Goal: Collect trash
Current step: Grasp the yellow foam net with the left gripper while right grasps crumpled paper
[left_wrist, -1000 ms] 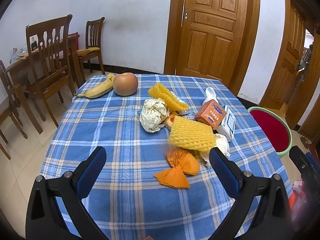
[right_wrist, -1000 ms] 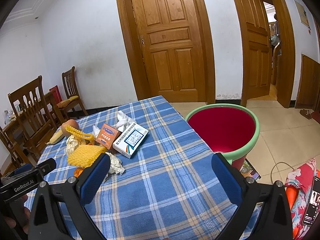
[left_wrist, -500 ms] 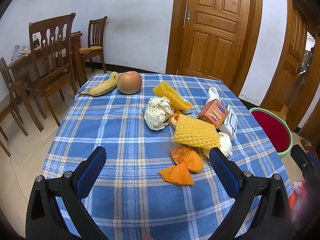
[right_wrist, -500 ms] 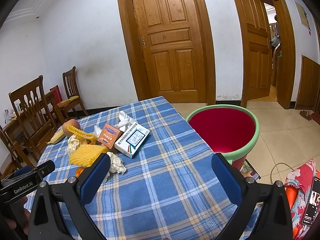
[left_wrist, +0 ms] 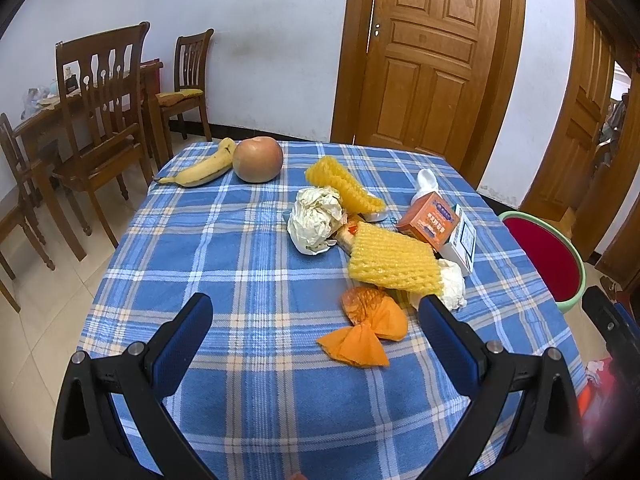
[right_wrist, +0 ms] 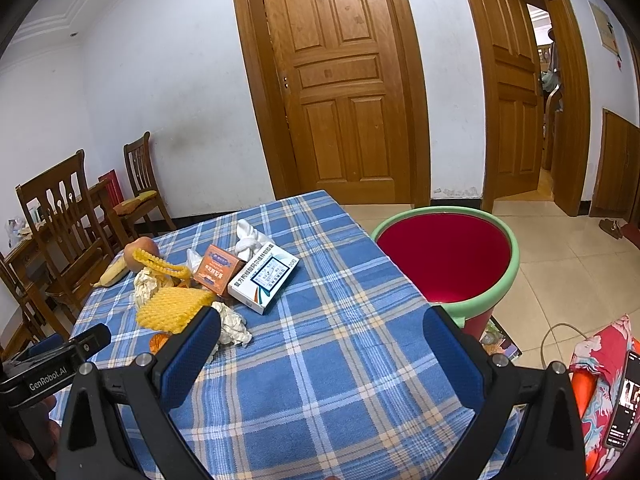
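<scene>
Trash lies in a loose heap on the blue checked tablecloth (left_wrist: 248, 272): an orange wrapper (left_wrist: 366, 328), a yellow foam net (left_wrist: 394, 262), a crumpled white paper ball (left_wrist: 316, 222), a second yellow net (left_wrist: 344, 190), an orange box (left_wrist: 428, 222), a white box (right_wrist: 264, 280) and crumpled tissue (right_wrist: 234, 322). A red bucket with a green rim (right_wrist: 446, 258) stands on the floor at the table's right side. My left gripper (left_wrist: 316, 308) is open, empty, just short of the orange wrapper. My right gripper (right_wrist: 322, 324) is open and empty above bare cloth.
A banana (left_wrist: 200, 166) and an apple (left_wrist: 258, 159) lie at the far left of the table. Wooden chairs (left_wrist: 100, 120) and a second table stand to the left. Closed wooden doors (right_wrist: 340, 92) are behind. The left gripper's body (right_wrist: 56, 360) shows low in the right view.
Both views have shifted slightly towards the heap of trash. Both grippers stay open and nothing on the table has moved.
</scene>
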`<state>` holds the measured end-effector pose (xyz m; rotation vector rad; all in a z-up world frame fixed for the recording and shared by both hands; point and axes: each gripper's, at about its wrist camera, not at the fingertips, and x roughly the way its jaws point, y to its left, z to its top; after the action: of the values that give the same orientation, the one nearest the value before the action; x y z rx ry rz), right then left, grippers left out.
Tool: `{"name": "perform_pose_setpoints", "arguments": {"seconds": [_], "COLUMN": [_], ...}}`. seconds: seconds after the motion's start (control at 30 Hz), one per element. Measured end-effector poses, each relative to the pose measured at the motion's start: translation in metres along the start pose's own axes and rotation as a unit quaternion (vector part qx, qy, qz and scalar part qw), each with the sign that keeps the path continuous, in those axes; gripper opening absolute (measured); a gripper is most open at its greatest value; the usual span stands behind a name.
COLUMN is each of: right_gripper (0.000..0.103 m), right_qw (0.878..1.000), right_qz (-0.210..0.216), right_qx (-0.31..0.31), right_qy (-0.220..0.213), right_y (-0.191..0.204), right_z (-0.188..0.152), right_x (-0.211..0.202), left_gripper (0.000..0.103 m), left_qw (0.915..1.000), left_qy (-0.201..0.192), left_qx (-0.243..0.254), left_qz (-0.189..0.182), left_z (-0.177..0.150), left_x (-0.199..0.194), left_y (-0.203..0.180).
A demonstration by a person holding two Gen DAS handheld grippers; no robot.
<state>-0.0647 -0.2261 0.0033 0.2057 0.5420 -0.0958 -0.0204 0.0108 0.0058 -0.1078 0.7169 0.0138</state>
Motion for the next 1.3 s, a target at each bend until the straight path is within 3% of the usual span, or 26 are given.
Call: {"name": "perform_pose_setpoints", "arguments": {"seconds": [0.53,0.83,1.13,1.23,1.3], "right_gripper": [0.103,0.103,0.103,0.103,0.103], "right_qw": [1.0,0.999,0.999,0.999,0.999], "right_qz": [0.009,0.016,0.016,0.012,0.009], "right_qx": [0.005,0.022,0.036,0.032,0.028], "right_qy": [0.016,0.032,0.03,0.03,0.033], "right_y": [-0.004,-0.013,-0.025,-0.026,-0.025], "right_z": [-0.008,-0.013,-0.013,-0.013,-0.013], "right_x": [0.01,0.025,0.032,0.034,0.036], "left_gripper": [0.101,0.101,0.089,0.079,0.064], "left_qw": [0.9994,0.998,0.9953,0.9928,0.9904], "left_qy": [0.031,0.047,0.066,0.082,0.093], "left_qx": [0.009,0.021,0.025,0.019,0.012], "left_qz": [-0.012,-0.036,-0.067,-0.085,-0.101], "left_z": [-0.006,0.006,0.022,0.023,0.022], "left_x": [0.025,0.049,0.075,0.086,0.091], "left_y": [-0.008,-0.024,-0.042,-0.042,-0.042]}}
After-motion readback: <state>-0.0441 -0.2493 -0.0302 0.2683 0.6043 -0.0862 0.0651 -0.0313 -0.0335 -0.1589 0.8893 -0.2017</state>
